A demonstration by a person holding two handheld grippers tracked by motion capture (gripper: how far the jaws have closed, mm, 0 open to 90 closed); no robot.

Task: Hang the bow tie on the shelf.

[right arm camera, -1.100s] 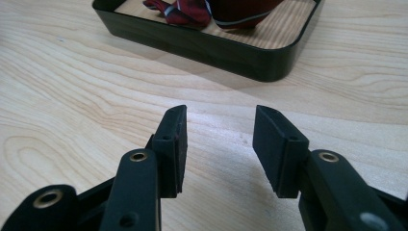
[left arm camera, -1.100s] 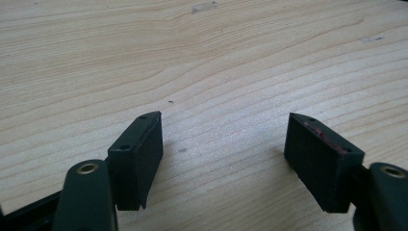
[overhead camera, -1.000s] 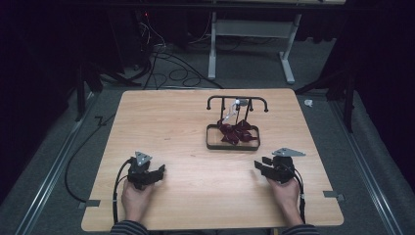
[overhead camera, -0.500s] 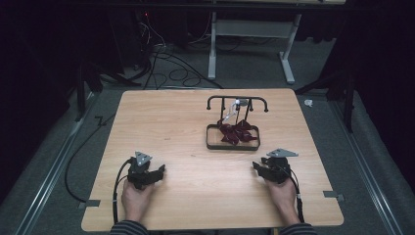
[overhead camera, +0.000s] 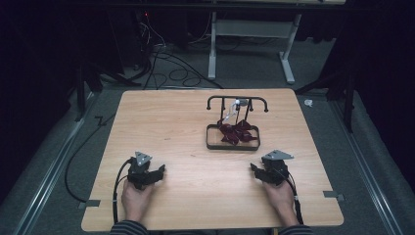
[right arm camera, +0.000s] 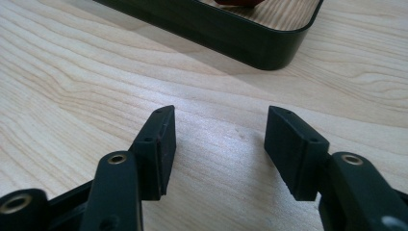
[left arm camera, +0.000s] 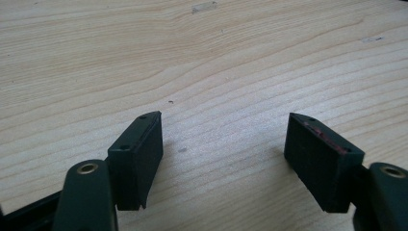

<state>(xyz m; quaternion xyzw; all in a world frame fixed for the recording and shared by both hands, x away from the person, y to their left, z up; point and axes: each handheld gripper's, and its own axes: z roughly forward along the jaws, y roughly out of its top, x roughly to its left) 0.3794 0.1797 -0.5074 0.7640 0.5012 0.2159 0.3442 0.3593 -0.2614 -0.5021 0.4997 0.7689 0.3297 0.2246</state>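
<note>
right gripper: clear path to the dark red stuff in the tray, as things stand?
Probably yes. The right gripper sits open on bare wooden table, and the black tray lies just ahead of its jaws with nothing between. The tray's low wall and the black rack above the dark red pieces may crowd the grasp.

Matt pale wood-grain table (overhead camera: 186,122)

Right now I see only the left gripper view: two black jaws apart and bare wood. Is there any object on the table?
Observer: Yes, a black tray with a rack at its far side stands toward the table's far right.
Operator: Is the tray empty?
Observer: No, dark red pieces lie in it.
Operator: Where is the right gripper?
Observer: The right gripper is near the tray, jaws apart, nothing between them; its own view shows the tray's corner ahead.
</note>
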